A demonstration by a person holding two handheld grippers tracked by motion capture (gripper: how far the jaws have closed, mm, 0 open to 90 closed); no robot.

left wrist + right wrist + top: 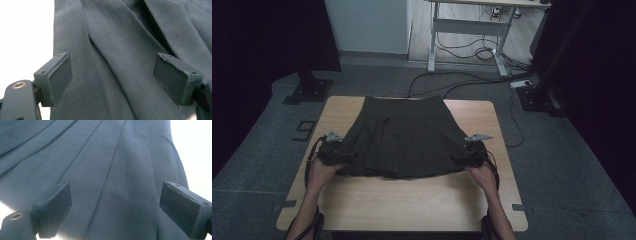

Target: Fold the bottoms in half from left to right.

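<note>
A dark pleated skirt [404, 137] lies flat on the wooden table [412, 200], waistband at the far side and hem toward me. My left gripper [344, 156] sits at the skirt's left hem corner and my right gripper [459, 159] at its right hem corner. In the left gripper view the left gripper [112, 73] stands open, its pads [61, 75] wide apart over the skirt's folds [120, 50]. In the right gripper view the right gripper [115, 203] is open too, with pleated skirt cloth [105, 165] beyond the jaws and nothing pinched.
Bare tabletop runs in front of the hem and along both sides. Behind the table, cables [452, 82] trail on the grey floor toward a desk frame [467, 27]. Black stand bases sit at the back left [309, 91] and back right [537, 97].
</note>
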